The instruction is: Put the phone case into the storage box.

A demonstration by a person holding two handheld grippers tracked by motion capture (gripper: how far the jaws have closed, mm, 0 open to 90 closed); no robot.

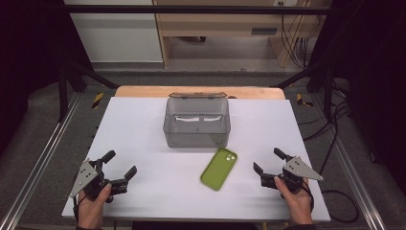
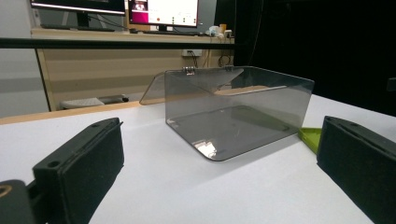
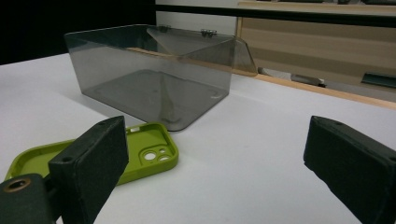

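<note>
Phone case [image 1: 219, 168]: green, lying flat on the white desk [image 1: 143, 143] with its hollow side up, camera cut-out at its far end; it sits near the middle of the desk, slightly right, just near of the box and apart from it. In the right gripper view it lies just beyond the left finger [image 3: 88, 163], not touched.
Left gripper [image 1: 117, 168]: held in the person's left hand [image 1: 93, 203] at the near left corner of the desk, its fingers spread wide with nothing between them; it is well apart from the phone case.
Right gripper [image 1: 268, 162]: held in the person's right hand [image 1: 297, 201] at the near right of the desk, fingers likewise wide apart and holding nothing; the phone case lies to its left, near but clear of it.
Box [image 1: 197, 122]: smoky clear plastic, standing at the middle of the desk beyond the phone case, with its hinged lid [image 1: 197, 95] thrown back on the far side; seen through the walls, the inside looks bare.
Far edge: a strip of wooden tabletop [image 1: 143, 91] shows beyond the white surface, then a wooden shelf unit [image 1: 230, 28] against the far wall.
</note>
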